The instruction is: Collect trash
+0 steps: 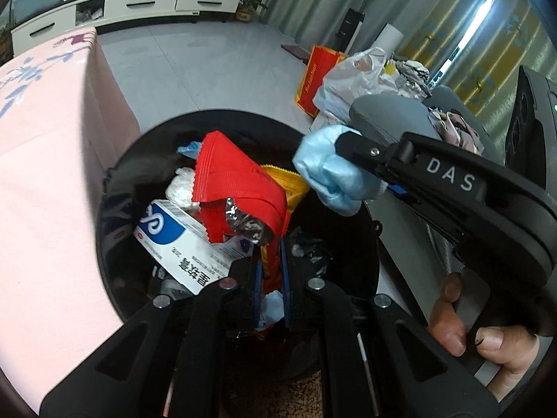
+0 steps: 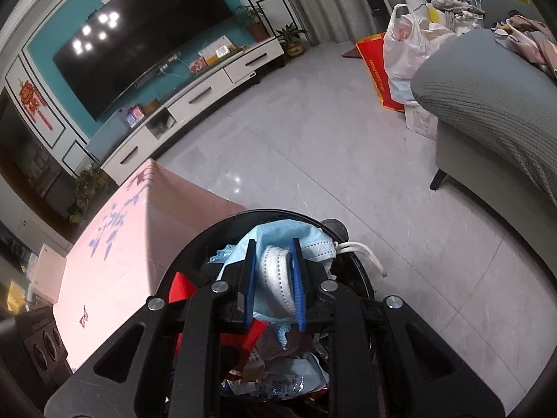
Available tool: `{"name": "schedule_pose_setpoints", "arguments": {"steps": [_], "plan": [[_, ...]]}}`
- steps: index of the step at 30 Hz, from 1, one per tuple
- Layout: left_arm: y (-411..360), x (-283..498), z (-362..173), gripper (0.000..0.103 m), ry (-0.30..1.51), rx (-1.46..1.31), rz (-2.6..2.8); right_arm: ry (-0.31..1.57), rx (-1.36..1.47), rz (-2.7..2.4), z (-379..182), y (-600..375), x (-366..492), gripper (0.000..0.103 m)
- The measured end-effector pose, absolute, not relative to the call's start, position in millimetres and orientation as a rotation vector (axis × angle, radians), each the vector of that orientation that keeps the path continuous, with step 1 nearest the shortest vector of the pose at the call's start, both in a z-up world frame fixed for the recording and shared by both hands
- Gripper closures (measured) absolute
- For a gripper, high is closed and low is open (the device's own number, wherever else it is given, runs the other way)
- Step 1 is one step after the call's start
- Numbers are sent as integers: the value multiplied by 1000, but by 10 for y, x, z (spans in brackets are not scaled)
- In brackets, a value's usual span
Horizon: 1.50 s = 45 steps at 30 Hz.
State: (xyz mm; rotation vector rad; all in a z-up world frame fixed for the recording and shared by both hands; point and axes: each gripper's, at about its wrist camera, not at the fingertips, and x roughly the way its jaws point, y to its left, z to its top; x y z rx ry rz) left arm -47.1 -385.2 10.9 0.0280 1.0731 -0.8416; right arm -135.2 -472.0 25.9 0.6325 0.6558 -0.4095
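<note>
A round black trash bin (image 1: 116,188) stands on the floor below both grippers. My left gripper (image 1: 271,261) is over its mouth, shut on a crinkled red wrapper (image 1: 236,181) that sticks up from the blue pads. Inside the bin lie a white and blue medicine box (image 1: 174,240), a white tissue (image 1: 181,188) and a yellow wrapper (image 1: 289,181). My right gripper (image 2: 273,254) is shut on a light blue face mask (image 2: 278,271) above the bin's rim (image 2: 278,213). In the left wrist view it (image 1: 348,146) comes in from the right with the mask (image 1: 330,177).
A table with a pink cloth (image 1: 45,146) stands right against the bin's left side. A grey sofa (image 2: 487,104) is on the right, with a white plastic bag (image 2: 407,48) and a red bag (image 2: 376,69) behind it. A person's hand (image 1: 452,317) holds the right gripper's handle.
</note>
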Motion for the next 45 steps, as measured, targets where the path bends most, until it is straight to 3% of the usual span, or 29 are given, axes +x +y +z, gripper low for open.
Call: {"name": "schedule_pose_setpoints", "arguments": {"steps": [9, 11, 12, 17, 19, 23, 31, 45], "plan": [[-3882, -425, 25, 92, 1123, 18, -856, 694, 619, -422, 241, -4721, -1316, 83], [-3858, -432, 25, 83, 1127, 7, -857, 690, 621, -420, 249, -4726, -1313, 81], [-3861, -431, 29, 79, 1126, 5, -857, 688, 622, -420, 256, -4728, -1318, 78], [-3777, -485, 172, 33, 1077, -17, -858, 643, 632, -415, 347, -4747, -1401, 51], [-3736, -523, 263, 17, 1045, -10, -854, 614, 641, -414, 406, -4746, -1458, 31], [-3600, -634, 480, 3, 970, -12, -876, 548, 655, -414, 574, -4740, -1599, 4], [-3311, -905, 1029, 3, 773, 31, -764, 511, 525, -431, 919, -4548, -1801, 3], [-3053, -954, 1110, 3, 772, 4, -709, 524, 440, -511, 972, -4474, -1843, 3]]}}
